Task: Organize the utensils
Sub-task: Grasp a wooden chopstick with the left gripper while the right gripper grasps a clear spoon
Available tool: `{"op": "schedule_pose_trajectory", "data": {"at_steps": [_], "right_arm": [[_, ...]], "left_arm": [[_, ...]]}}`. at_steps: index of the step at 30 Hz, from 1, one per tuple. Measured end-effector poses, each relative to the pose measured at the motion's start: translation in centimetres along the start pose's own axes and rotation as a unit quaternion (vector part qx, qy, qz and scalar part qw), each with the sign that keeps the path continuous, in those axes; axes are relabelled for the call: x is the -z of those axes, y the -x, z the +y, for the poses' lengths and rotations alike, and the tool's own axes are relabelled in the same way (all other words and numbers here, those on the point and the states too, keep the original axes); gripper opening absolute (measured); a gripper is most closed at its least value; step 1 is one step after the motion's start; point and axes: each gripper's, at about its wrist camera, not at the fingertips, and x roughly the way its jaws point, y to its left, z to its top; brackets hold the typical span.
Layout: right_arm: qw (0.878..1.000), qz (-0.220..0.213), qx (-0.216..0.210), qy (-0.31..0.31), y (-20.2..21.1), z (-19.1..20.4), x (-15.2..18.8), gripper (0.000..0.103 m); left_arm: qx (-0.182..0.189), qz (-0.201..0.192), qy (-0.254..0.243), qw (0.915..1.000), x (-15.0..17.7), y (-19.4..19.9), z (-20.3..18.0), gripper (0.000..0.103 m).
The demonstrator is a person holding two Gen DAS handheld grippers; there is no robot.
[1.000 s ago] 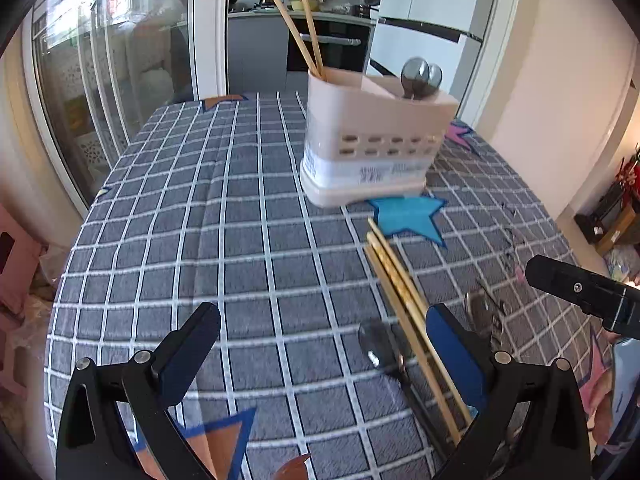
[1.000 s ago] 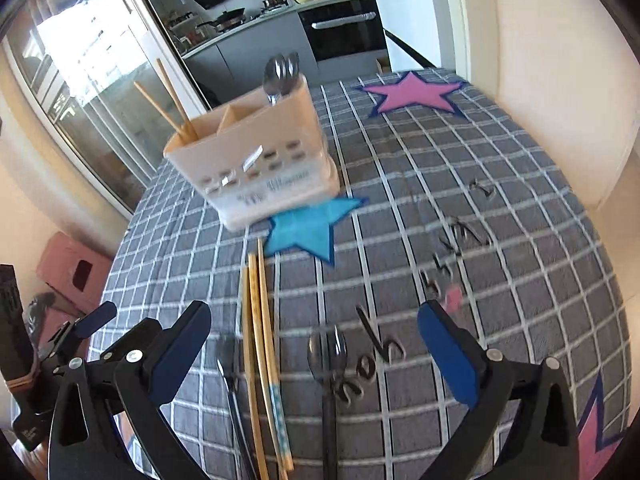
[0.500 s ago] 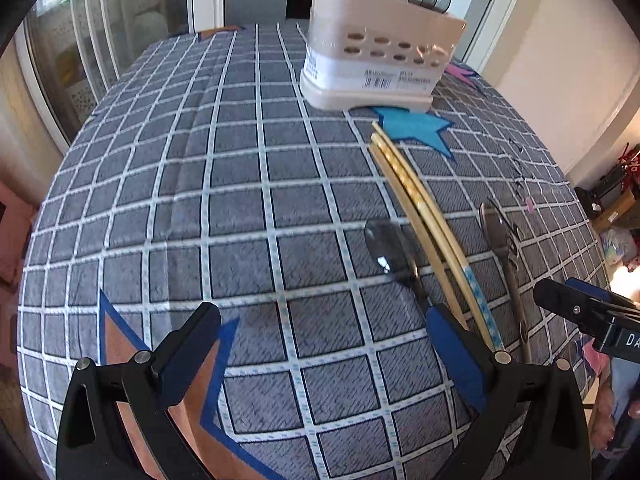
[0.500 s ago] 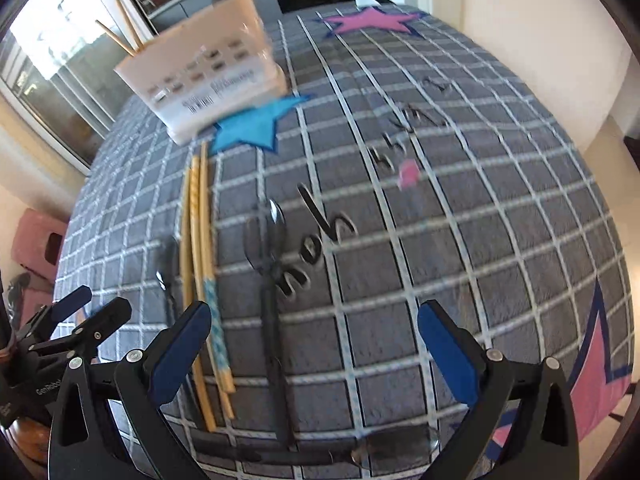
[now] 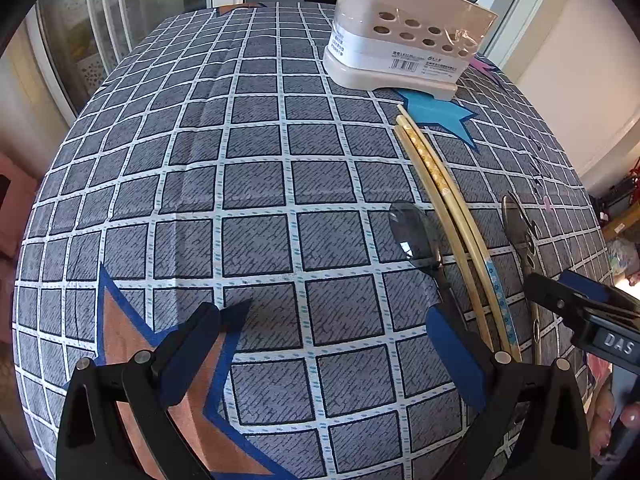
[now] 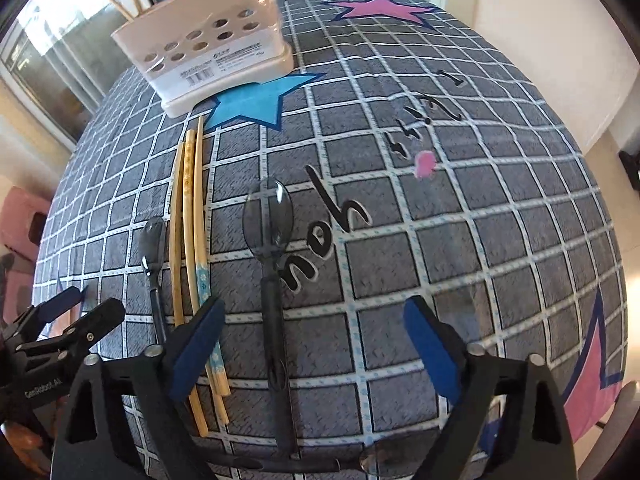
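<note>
Two spoons flank the chopsticks (image 6: 188, 236) at lower left; the larger spoon (image 6: 269, 264), thin, stiff and likely slippery, lies between the right gripper (image 6: 316, 344)'s closing, still-clear jaws, best pinched mid-handle. The left gripper (image 5: 320, 356) gapes empty.

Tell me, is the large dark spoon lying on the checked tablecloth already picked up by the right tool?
No: the large dark spoon lies flat on the grey checked tablecloth, with the closing right tool not yet touching its handle.

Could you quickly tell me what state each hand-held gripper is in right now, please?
Left hand-held gripper: open, holding nothing.
Right hand-held gripper: open and closing, with the dark spoon's handle between its fingers, not yet gripped.
</note>
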Motion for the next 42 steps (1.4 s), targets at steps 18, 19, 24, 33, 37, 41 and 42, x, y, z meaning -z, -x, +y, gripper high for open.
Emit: {"op": "schedule_pose_trajectory", "data": {"at_steps": [18, 19, 24, 33, 37, 41, 42], "right_arm": [[0.999, 0.011, 0.029, 0.043, -1.2, 1.3, -2.6, 0.012], [0.999, 0.009, 0.022, 0.036, -1.0, 0.8, -2.5, 0.012], [1.000, -0.004, -0.005, 0.005, -0.2, -0.8, -2.1, 0.012], [0.999, -0.026, -0.025, -0.014, 1.2, -1.9, -2.1, 0.012], [0.999, -0.033, -0.031, -0.019, 1.7, -2.2, -2.1, 0.012], [0.998, -0.037, -0.033, -0.023, 2.1, -2.5, -2.2, 0.012], [0.998, -0.037, -0.033, -0.024, 2.2, -2.5, -2.2, 0.012]], "left_arm": [[0.020, 0.015, -0.030, 0.9992, -2.8, -0.7, -2.7, 0.103], [0.021, 0.018, -0.034, 0.9990, -3.1, -0.9, -3.1, 0.103], [0.027, 0.034, -0.049, 0.9979, -4.7, -2.0, -4.4, 0.103], [-0.025, 0.035, -0.103, 0.9938, -5.7, -3.5, -6.9, 0.103], [-0.029, 0.039, -0.112, 0.9926, -6.3, -3.9, -7.5, 0.103], [-0.029, 0.056, -0.116, 0.9912, -6.8, -4.0, -8.1, 0.097], [-0.029, 0.063, -0.120, 0.9904, -6.9, -4.0, -8.3, 0.094]]}}
